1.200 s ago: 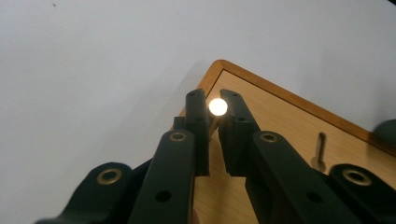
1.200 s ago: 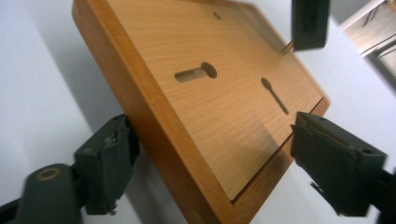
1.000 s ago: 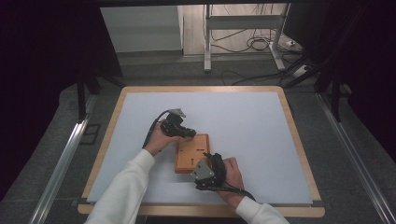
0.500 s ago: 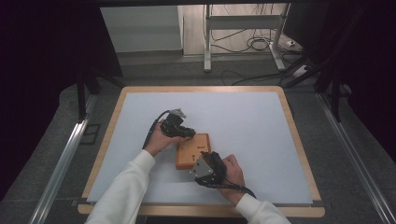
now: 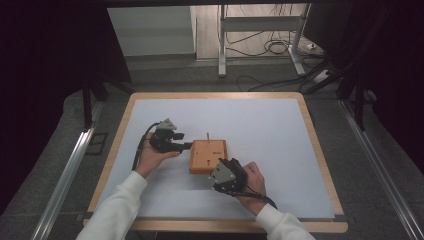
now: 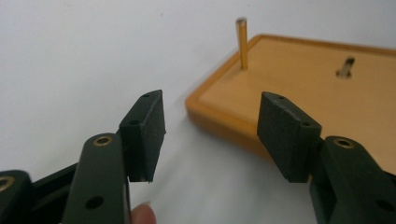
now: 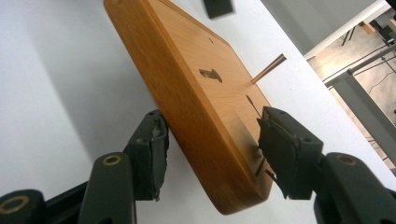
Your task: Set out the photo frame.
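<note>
— Board position? Where did you have it?
— Your flat square orange wooden board (image 5: 207,156), thin brass peg (image 5: 207,136) upright at its eleven o'clock corner, lay mid-table.
— Jaws?
— Your right gripper (image 7: 210,154) straddled its edge, jaws just closing, contact unclear. Your left gripper (image 6: 210,135) at nine o'clock had just opened, empty.

The board (image 5: 208,156) lies on the mat (image 5: 280,130), a little toward 7 o'clock of the mat's middle. A pin (image 5: 207,137) stands on the board at its 11 o'clock corner. The left gripper (image 5: 186,145) sits at the board's 9 o'clock, the right gripper (image 5: 220,167) at its 5 o'clock corner.
</note>
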Demonstrator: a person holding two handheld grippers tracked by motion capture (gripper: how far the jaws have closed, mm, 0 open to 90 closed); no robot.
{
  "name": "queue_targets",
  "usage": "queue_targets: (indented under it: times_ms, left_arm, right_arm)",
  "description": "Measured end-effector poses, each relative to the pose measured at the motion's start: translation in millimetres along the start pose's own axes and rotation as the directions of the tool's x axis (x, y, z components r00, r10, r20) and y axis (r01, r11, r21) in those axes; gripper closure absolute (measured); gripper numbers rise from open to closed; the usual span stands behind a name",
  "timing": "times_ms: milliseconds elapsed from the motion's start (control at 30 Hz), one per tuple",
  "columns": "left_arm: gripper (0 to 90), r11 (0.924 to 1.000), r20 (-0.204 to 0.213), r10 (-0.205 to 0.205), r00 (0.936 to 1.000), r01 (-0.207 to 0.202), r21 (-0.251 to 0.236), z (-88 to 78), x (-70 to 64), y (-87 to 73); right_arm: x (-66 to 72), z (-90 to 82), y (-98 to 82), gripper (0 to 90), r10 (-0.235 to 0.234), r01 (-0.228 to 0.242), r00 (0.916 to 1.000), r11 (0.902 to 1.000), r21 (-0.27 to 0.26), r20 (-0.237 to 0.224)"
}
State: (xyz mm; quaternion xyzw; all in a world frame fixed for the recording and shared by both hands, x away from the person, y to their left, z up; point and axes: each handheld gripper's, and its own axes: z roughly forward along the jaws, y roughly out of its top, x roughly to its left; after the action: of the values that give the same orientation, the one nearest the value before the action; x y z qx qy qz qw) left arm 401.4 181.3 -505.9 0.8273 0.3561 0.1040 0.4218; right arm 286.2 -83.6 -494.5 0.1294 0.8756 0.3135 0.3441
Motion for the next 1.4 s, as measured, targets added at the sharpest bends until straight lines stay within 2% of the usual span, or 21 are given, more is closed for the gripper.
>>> queue_targets:
  times_ms: [167,333,500,767,900,1100,1400]
  left_arm:
    - [40.2,0.9997,-0.01,-0.004,0.9999,0.005,0.024,-6.7,1.9,-21.0]
    - [40.4,0.9992,-0.005,-0.018,0.9998,0.018,0.036,-7.5,5.4,-31.4]
    - [40.6,0.9986,-0.003,-0.031,0.9995,0.031,0.043,-5.0,8.7,-34.1]
    - [41.0,0.9983,-0.007,-0.023,0.9997,0.023,0.053,-2.7,6.8,-35.9]
    - [41.2,0.9984,-0.009,-0.02,0.9998,0.021,0.052,-2.7,6.8,-36.5]
    - [41.3,0.9979,-0.006,-0.017,0.9998,0.017,0.063,-0.8,6.6,-38.3]
    - [41.3,0.998,-0.011,-0.015,0.9998,0.016,0.061,-2.1,7.4,-39.8]
  right_arm:
    - [0.2,1.2,0.7,45.3,-0.01,0.01,0.9999,0.9999,0.006,0.003]
    - [-0.7,4.7,-0.4,46.7,-0.027,0.027,0.9993,0.9994,0.022,0.026]
    - [-3.1,6.8,-1.7,50.8,-0.057,0.055,0.9966,0.998,0.029,0.06]
    - [-10.4,5.5,0.8,55.9,-0.072,0.07,0.9947,0.9971,0.029,0.073]
    - [-17.4,4.9,6.2,59.7,-0.08,0.078,0.9939,0.9966,0.029,0.077]
    - [-30.3,3.7,19.0,62.9,-0.12,0.116,0.9898,0.9918,0.053,0.077]
    - [-51.6,3.9,31.9,64.9,-0.096,0.092,0.9931,0.9939,0.061,0.066]
